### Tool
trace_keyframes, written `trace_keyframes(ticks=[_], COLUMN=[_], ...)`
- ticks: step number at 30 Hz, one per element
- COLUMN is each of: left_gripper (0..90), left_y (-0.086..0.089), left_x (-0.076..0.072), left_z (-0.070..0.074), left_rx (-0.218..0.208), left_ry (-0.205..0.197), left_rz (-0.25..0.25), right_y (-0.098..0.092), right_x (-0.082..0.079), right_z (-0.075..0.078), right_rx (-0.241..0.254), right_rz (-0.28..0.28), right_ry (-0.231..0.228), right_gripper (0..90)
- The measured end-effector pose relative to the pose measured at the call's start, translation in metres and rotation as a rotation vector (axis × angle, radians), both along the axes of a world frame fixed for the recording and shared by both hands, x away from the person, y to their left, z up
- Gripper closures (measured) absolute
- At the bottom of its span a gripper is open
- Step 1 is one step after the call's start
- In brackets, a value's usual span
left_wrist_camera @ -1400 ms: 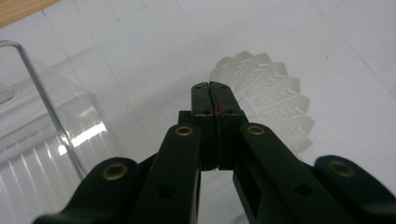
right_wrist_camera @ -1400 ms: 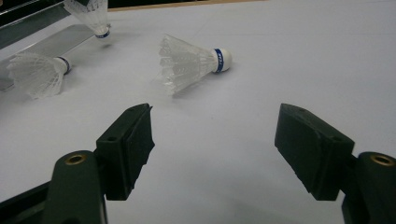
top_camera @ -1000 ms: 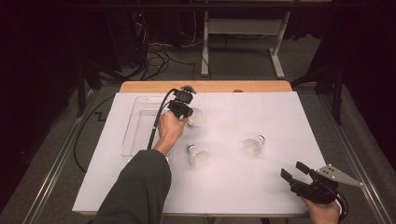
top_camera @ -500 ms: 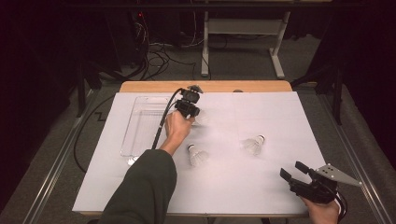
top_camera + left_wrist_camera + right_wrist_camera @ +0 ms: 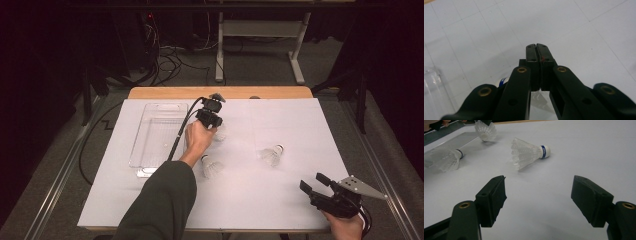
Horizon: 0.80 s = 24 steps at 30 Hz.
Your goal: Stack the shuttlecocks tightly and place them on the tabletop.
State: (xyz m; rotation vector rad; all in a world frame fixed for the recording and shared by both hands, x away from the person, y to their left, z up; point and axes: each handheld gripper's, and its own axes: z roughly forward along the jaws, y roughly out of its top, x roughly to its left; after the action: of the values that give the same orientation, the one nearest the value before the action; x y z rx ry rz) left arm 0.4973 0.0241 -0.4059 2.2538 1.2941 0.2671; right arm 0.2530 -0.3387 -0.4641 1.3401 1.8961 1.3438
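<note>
Left fingers: the left gripper (image 5: pixel 537 50) has its fingers pressed flat together. It hangs over the table (image 5: pixel 280 200), pointing down, just right of the tray.
Pinched or not: a white skirt and a blue band show under the fingers in the left gripper view. I cannot tell whether they nip a feather or merely sit above it.
Right fingers: the right gripper (image 5: pixel 539 192) has its fingers spread wide with nothing between them. It rests at the near right corner, aimed toward the far left.
Far shuttlecock (image 5: pixel 220 134): right at the left gripper's tip. In the right gripper view it seems to stand skirt-down on the sheet.
Middle shuttlecock (image 5: pixel 212 167): just near of the left hand, lying on its side, cork toward the far left and skirt toward the near right.
Right shuttlecock (image 5: pixel 271 155): well apart from both hands, on its side, cork far-right and skirt near-left, so its long axis runs slantwise across the table.
Tray (image 5: pixel 157 132): clear plastic, nothing in it, just left of the left hand.
Key relation: the tray lies just left of the far shuttlecock, so a short carry leftward looks likely if the fingers have it.
Nearer hand: left for the far and middle shuttlecocks, right for the right one, which lies ahead of its open fingers.
Writing: each cork has a blue band, but its print is too small to read.
</note>
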Motion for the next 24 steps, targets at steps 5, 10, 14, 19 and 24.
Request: trace_keyframes(ticks=[5, 10, 14, 19, 24], left_gripper=[88.7, 88.8, 88.8, 88.8, 88.7], left_y=[-0.001, -0.004, -0.008, -0.013, -0.015], left_x=[0.001, 0.002, 0.003, 0.003, 0.004], left_z=[-0.002, -0.005, -0.005, -0.002, -0.004], left_rx=[-0.011, -0.026, -0.024, -0.03, -0.031], left_ry=[0.003, 0.01, 0.01, 0.006, 0.01], left_rz=[0.002, 0.004, 0.0, -0.001, 0.005], right_y=[0.0, 0.0, 0.0, 0.0, 0.001], right_x=[0.0, 0.0, 0.0, 0.0, 0.0], right_z=[0.0, 0.0, 0.0, 0.0, 0.0], right_rx=[0.0, -0.001, -0.002, -0.004, -0.004], right_rz=[0.0, 0.0, 0.0, 0.002, 0.004], right_ry=[0.0, 0.0, 0.0, -0.001, 0.0], right_gripper=[28.4, 28.3, 28.3, 28.3, 28.3])
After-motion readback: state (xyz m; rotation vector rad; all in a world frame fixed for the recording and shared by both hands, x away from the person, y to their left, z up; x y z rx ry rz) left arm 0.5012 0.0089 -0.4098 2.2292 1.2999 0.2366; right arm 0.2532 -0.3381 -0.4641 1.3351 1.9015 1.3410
